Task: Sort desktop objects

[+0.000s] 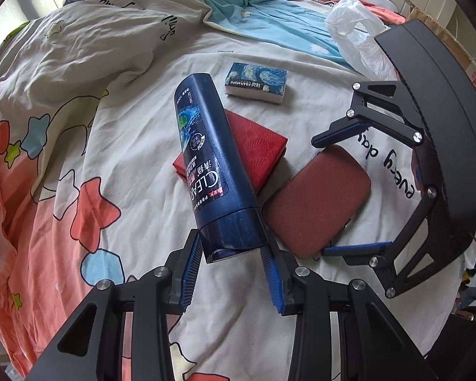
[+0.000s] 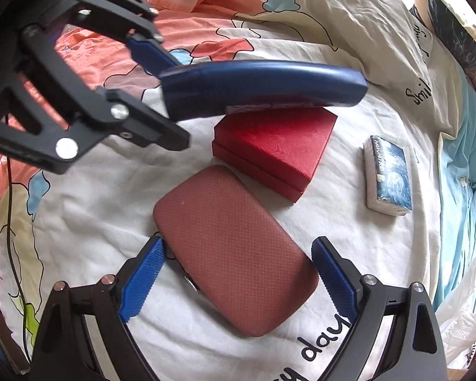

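Observation:
My left gripper (image 1: 233, 252) is shut on the cap end of a dark blue shampoo bottle (image 1: 211, 162), held lifted over a red gift box (image 1: 257, 149). From the right wrist view the same bottle (image 2: 260, 85) hangs above the red box (image 2: 276, 146), with the left gripper (image 2: 161, 95) at upper left. My right gripper (image 2: 238, 273) stands open, its blue fingers either side of a maroon textured case (image 2: 234, 247) lying on the bedsheet. The left wrist view shows that case (image 1: 317, 200) between the right gripper's fingers (image 1: 342, 133). A tissue pack (image 1: 257, 83) (image 2: 388, 177) lies beyond.
Everything rests on a rumpled printed bedsheet (image 1: 111, 158). A white plastic bag (image 1: 358, 35) lies at the far right edge near a cardboard box (image 1: 428, 19). A folded quilt (image 1: 63, 47) rises at the left. A thin cable (image 2: 11, 222) runs along the left side.

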`<act>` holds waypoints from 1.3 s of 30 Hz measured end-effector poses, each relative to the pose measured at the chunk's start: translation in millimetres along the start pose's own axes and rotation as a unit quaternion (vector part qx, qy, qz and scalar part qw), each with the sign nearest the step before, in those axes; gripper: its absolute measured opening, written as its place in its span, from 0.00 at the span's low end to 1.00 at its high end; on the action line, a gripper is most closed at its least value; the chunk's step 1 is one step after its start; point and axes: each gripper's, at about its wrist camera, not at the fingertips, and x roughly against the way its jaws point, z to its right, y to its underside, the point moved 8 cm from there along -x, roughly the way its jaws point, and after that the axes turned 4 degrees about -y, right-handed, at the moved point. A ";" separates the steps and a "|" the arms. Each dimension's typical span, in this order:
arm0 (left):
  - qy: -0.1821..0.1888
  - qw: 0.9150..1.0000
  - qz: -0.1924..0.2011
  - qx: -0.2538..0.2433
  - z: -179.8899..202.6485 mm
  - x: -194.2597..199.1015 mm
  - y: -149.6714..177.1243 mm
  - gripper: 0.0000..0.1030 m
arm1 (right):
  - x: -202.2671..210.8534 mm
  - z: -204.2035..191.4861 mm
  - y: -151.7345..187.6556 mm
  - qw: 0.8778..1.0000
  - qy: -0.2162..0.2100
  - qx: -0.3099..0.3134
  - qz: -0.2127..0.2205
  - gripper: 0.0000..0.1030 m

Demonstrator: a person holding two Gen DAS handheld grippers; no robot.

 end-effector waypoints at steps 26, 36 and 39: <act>0.011 1.000 0.003 0.003 10.3 22.5 19.4 0.37 | 29.6 2.3 9.4 0.997 -0.039 -0.051 0.035 0.65; 0.014 1.000 0.002 0.012 16.2 45.2 22.0 0.37 | 57.5 -21.1 9.2 0.995 -0.029 -0.083 0.041 0.65; 0.012 1.000 -0.001 0.010 20.3 49.7 24.3 0.37 | 55.7 -26.1 12.4 0.996 -0.026 -0.081 0.031 0.65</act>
